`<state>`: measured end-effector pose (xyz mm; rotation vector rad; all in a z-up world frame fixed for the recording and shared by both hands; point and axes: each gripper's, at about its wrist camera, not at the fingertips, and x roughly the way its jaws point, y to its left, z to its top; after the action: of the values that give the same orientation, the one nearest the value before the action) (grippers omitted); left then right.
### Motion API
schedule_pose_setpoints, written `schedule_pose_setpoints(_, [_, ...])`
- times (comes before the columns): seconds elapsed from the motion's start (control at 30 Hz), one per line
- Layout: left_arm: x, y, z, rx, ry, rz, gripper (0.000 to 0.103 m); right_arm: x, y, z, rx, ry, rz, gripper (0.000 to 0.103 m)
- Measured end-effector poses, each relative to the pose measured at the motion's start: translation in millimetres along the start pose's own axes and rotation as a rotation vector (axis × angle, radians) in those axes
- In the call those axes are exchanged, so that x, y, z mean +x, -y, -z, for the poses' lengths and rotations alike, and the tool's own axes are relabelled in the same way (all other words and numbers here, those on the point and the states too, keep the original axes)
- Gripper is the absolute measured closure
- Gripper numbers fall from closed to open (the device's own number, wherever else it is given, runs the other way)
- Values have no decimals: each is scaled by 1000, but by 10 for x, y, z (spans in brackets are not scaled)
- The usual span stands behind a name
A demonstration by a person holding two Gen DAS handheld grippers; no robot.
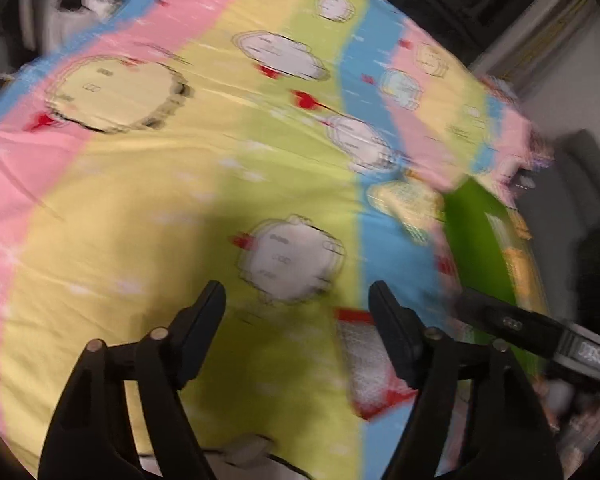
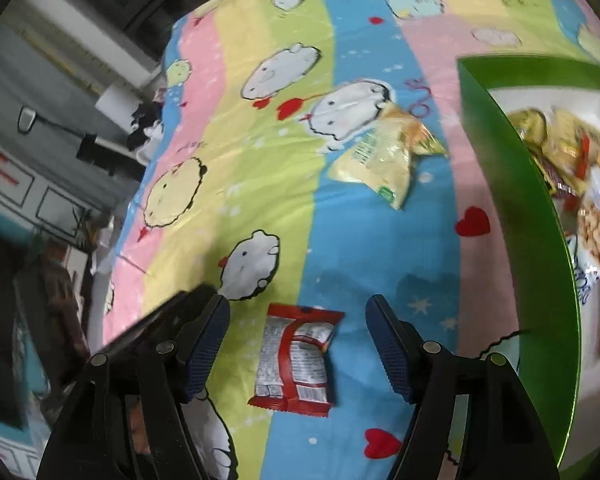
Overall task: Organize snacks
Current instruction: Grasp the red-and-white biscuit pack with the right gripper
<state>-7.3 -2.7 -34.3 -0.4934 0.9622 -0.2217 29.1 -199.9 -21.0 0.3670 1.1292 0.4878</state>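
1. Bedsheet point(image 2: 260, 184): we log a striped cartoon-print cloth in pink, yellow, green and blue, filling both views.
2. Red-and-white snack packet point(image 2: 294, 360): flat on the blue stripe, lower centre of the right wrist view, between the fingers but untouched.
3. Yellow snack bag point(image 2: 384, 156): upper centre-right, lying apart from the box.
4. Green box point(image 2: 512, 184): right edge, white inside, with several snack packs in it.
5. Right gripper point(image 2: 298, 330): we see its jaws spread, gripping nothing.
6. Left gripper point(image 1: 298, 306): jaws apart over the sheet, empty; view blurred.
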Motion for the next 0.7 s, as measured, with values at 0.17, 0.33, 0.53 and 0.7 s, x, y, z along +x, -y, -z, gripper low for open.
schedule_pose_setpoints(0.17, [74, 99, 130, -18, -89, 100, 57, 38, 69, 27, 22, -39, -91, 45])
schedule_pose_setpoints(0.33, [150, 246, 238, 7, -148, 85, 64, 201, 83, 91, 31, -115, -67, 45])
schedule_pose_setpoints(0.53, [272, 285, 362, 31, -178, 66, 67, 395, 98, 133, 10, -162, -41, 45])
schedule_pose_setpoints(0.7, [263, 330, 390, 61, -150, 48, 70, 389, 53, 146, -32, -160, -43, 51])
